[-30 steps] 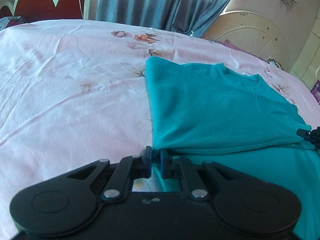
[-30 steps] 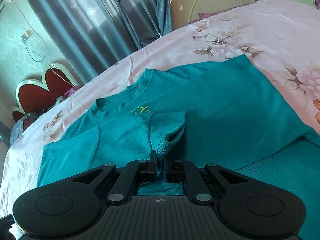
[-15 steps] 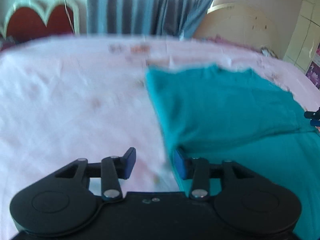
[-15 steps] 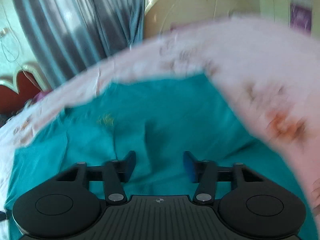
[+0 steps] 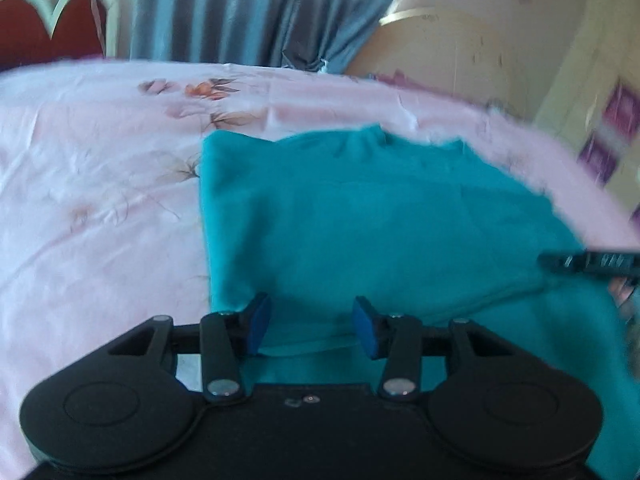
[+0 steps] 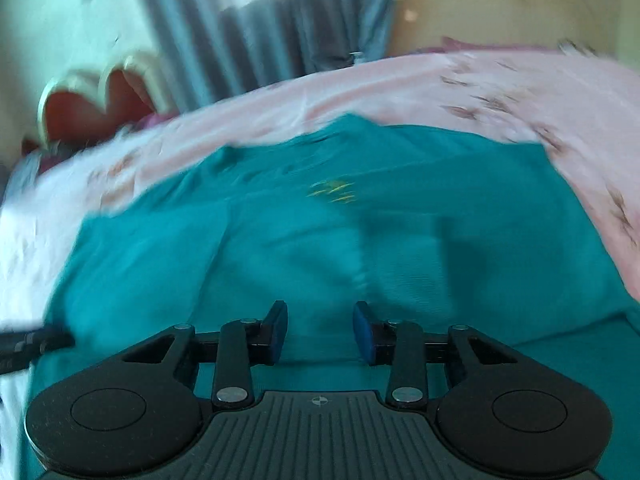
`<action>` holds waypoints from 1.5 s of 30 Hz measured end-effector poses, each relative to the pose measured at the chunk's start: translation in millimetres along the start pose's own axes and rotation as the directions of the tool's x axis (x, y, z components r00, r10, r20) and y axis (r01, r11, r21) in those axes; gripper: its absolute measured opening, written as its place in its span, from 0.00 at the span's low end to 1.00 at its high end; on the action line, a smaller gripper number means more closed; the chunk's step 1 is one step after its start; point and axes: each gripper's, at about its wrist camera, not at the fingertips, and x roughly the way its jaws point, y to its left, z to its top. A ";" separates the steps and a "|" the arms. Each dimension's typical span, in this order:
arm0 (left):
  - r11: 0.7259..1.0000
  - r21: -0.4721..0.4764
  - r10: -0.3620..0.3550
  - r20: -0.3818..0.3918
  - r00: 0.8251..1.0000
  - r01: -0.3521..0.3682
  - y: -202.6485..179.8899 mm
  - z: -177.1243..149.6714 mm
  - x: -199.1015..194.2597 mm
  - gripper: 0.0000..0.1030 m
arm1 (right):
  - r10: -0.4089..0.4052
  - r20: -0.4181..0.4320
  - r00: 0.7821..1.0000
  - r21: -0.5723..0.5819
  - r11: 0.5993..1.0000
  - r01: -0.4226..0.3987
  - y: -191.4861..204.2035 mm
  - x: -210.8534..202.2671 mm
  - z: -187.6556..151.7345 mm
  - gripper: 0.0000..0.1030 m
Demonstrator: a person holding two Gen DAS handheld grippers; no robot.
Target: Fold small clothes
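Note:
A teal T-shirt lies flat on the pink floral bedsheet, its left side folded over the body. My left gripper hovers over the near edge of that fold. Its jaws are opening, the cloth lying beneath them, and the pads press on nothing. My right gripper hangs over the T-shirt, below its small yellow print. Its jaws are closing but still apart, with no cloth pinched. One of the right gripper's fingers pokes in at the left wrist view's right edge.
The bedsheet spreads wide to the left of the shirt. At the far side stand a red scalloped headboard, grey-blue curtains and a round cream panel.
Both grippers were shut on the shirt's folded edge a second ago; both have let go and now stand apart. Each view has shifted sideways over the cloth, and the fold lies flat.

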 end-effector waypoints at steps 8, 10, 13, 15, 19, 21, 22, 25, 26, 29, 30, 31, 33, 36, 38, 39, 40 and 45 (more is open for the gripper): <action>0.994 0.086 0.069 0.023 0.997 -0.071 6.7 73.1 63.2 0.52 | 0.047 -0.023 0.999 -0.031 0.998 -0.047 12.2 53.3 51.3 0.36; 0.989 0.086 0.124 -0.003 0.992 -0.123 23.3 79.6 79.8 0.51 | -0.049 0.003 0.999 -0.058 0.997 0.049 3.6 59.5 56.2 0.36; 0.994 0.050 0.099 0.009 0.995 -0.099 39.6 81.8 74.3 0.52 | -0.016 0.001 1.000 0.105 0.994 0.016 -29.4 54.7 61.2 0.15; 0.991 0.059 0.114 0.042 0.993 -0.117 32.3 80.0 63.6 0.54 | -0.030 0.031 0.999 0.046 0.999 0.029 -17.5 44.1 61.9 0.16; 0.985 0.133 0.103 0.065 0.993 -0.111 2.5 78.6 68.2 0.58 | 0.052 0.012 0.999 -0.070 0.996 -0.051 29.4 53.4 58.1 0.16; 0.980 0.132 0.142 0.065 0.988 -0.149 1.0 82.5 76.4 0.57 | 0.054 -0.009 0.998 -0.126 0.990 -0.055 50.5 66.9 54.5 0.16; 0.979 0.116 0.162 0.067 0.984 -0.169 7.3 84.7 79.3 0.57 | 0.031 -0.017 0.999 -0.148 0.988 -0.033 55.6 75.3 52.9 0.16; 0.969 0.081 0.229 0.055 0.972 -0.233 34.3 92.4 88.7 0.67 | -0.006 -0.017 1.000 -0.147 0.989 0.003 52.4 90.8 52.0 0.16; 0.970 0.077 0.229 0.041 0.973 -0.232 39.9 94.4 89.2 0.66 | -0.007 -0.020 1.000 -0.145 0.989 0.004 52.7 90.7 53.4 0.16; 0.975 0.067 0.209 0.076 0.975 -0.214 37.0 95.6 68.0 0.61 | -0.015 0.026 1.000 -0.178 0.984 0.020 62.8 76.7 53.9 0.16; 0.977 0.086 0.187 0.085 0.979 -0.194 29.3 93.8 64.6 0.61 | 0.002 0.024 1.000 -0.185 0.983 0.003 69.2 78.8 53.1 0.17; 0.977 0.110 0.173 0.093 0.980 -0.183 20.2 91.6 64.0 0.61 | 0.027 0.007 1.000 -0.195 0.980 -0.025 76.7 81.7 53.4 0.19; 0.982 0.129 0.129 0.085 0.988 -0.139 8.4 88.7 70.8 0.62 | 0.044 -0.010 0.999 -0.232 0.972 -0.046 92.3 91.4 52.1 0.40; 0.970 0.153 0.189 0.021 0.982 -0.190 5.8 83.0 90.5 0.66 | -0.039 -0.006 0.999 -0.244 0.969 0.036 92.9 105.1 52.3 0.42; 0.966 0.102 0.234 0.044 0.971 -0.238 17.7 80.0 85.8 0.67 | -0.080 0.012 0.997 -0.198 0.977 0.081 77.4 103.8 57.7 0.42; 0.960 0.076 0.266 0.045 0.963 -0.269 20.7 80.1 81.1 0.67 | -0.079 0.020 0.997 -0.175 0.981 0.081 72.7 98.7 59.8 0.42; 0.959 0.066 0.271 0.053 0.961 -0.274 20.7 79.6 75.0 0.66 | -0.087 0.044 0.995 -0.175 0.980 0.093 70.1 90.4 61.3 0.42; 0.975 0.112 0.181 0.103 0.978 -0.192 -9.9 67.9 50.4 0.67 | -0.025 0.061 0.998 -0.195 0.980 0.036 63.2 62.5 57.7 0.42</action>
